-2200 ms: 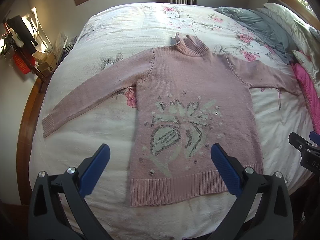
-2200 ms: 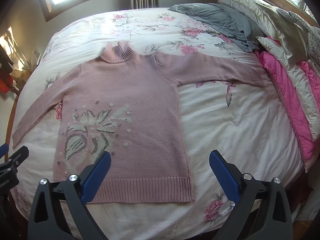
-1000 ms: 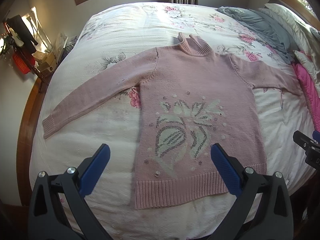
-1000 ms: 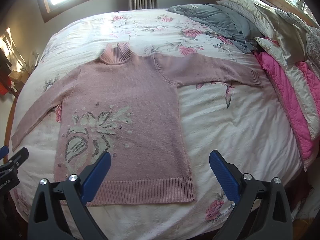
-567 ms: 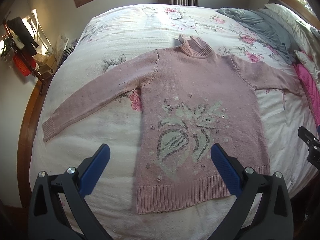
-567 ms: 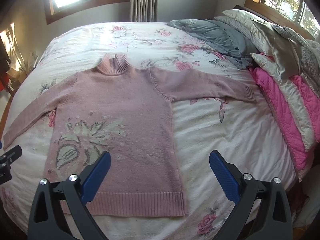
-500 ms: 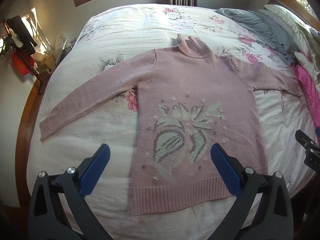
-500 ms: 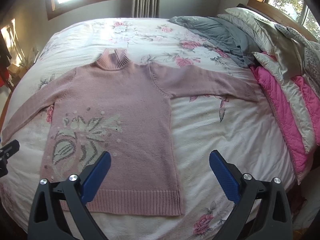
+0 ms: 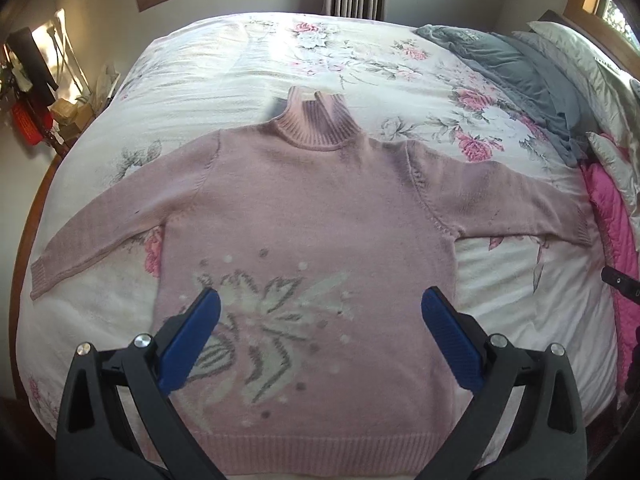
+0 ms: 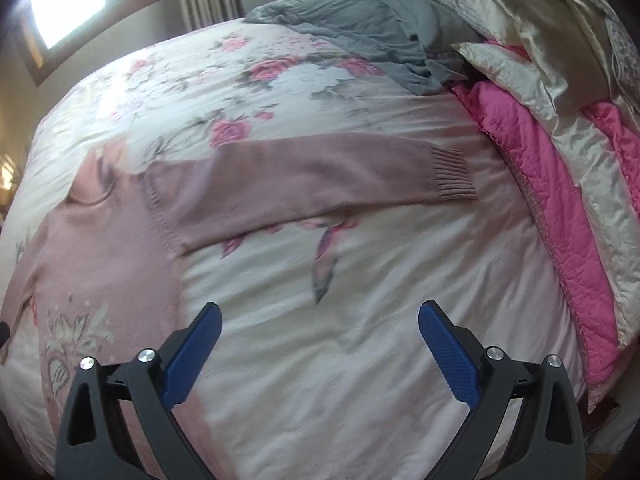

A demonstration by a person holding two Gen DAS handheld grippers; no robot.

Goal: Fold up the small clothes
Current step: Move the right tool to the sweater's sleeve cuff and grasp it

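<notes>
A bed with a floral bedspread (image 9: 248,64) fills both views, with windows behind it and a pile of grey, cream and pink bedding (image 10: 560,128) heaped along its right side. A pink sweater (image 9: 312,216) lies face up and flat on the bedspread, both sleeves spread out to the sides, a layout that judging by the task readies it for folding sleeves inward. The left gripper (image 9: 320,334) hovers above the sweater's patterned chest with jaws wide apart, holding nothing. The right gripper (image 10: 319,338), likewise gaping and empty, points over bare bedspread toward the right sleeve (image 10: 328,176), whose ribbed cuff (image 10: 452,174) lies just beside the pink quilt. The right view is blurred and shows only part of the sweater's body; the hem is partly hidden behind the left gripper's frame.
</notes>
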